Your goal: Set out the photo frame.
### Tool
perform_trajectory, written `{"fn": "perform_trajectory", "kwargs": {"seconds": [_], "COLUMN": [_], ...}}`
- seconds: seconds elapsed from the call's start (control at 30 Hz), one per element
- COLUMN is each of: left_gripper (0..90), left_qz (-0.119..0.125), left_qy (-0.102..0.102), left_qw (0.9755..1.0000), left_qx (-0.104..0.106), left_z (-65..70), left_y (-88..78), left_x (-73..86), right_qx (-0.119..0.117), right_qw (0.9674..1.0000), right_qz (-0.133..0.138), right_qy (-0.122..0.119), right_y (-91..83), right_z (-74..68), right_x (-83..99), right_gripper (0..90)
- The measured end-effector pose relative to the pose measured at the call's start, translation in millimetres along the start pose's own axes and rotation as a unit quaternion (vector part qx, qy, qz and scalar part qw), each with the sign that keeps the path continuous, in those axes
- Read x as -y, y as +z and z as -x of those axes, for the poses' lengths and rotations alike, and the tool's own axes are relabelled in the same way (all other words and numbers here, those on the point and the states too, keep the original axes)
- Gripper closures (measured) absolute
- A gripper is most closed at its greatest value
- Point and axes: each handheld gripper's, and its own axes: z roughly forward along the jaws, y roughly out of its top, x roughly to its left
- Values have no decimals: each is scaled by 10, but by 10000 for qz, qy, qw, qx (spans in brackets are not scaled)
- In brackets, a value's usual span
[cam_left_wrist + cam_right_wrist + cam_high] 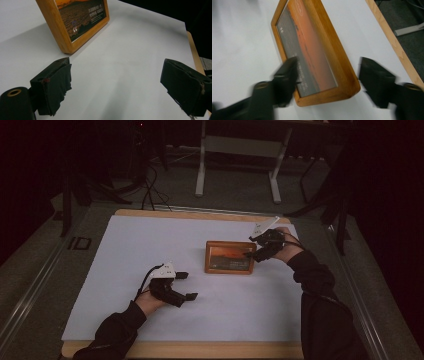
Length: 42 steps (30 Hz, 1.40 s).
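Right gripper [327, 82] jaws straddle wooden picture frame [312, 50], parted; pads clear.

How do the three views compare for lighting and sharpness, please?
High view: dim, the room behind nearly black, but the frame on the sheet reads clearly. Left gripper view: bright and sharp, with a soft shadow beside the frame. Right gripper view: motion-blurred, the right tool and frame smeared.

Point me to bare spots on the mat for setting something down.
White mat is bare left of the picture frame and along its front edge between the left gripper and right sleeve. Crowded at the frame's right end, where the right gripper straddles it, jaws open.
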Motion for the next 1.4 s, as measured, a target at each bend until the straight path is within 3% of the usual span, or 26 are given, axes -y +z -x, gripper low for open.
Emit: {"fn": "perform_trajectory", "kwargs": {"seconds": [0.3,0.5,0.77,1.1,1.4], "left_gripper": [89,84,84,84,84], "left_qz": [0,-1,-15,-6,-15], "left_qy": [82,124,201,233,266], "left_qw": [10000,9999,9998,9997,9996], "left_qx": [19,20,-24,-36,-22], "left_z": [32,52,77,97,102], "left_y": [9,8,19,26,20], "left_x": [-4,-10,-13,-3,3], "right_qx": [103,72,-44,-185,-478], "right_qw": [9976,9897,9815,9799,9731], "right_qz": [595,1212,1607,1618,1767], "right_qy": [347,758,1039,1154,1397], "right_y": [-148,-314,-314,-221,-64], "right_z": [-135,-289,-532,-828,-1062], "right_x": [142,286,525,715,860], "right_gripper": [163,150,148,145,140]}}
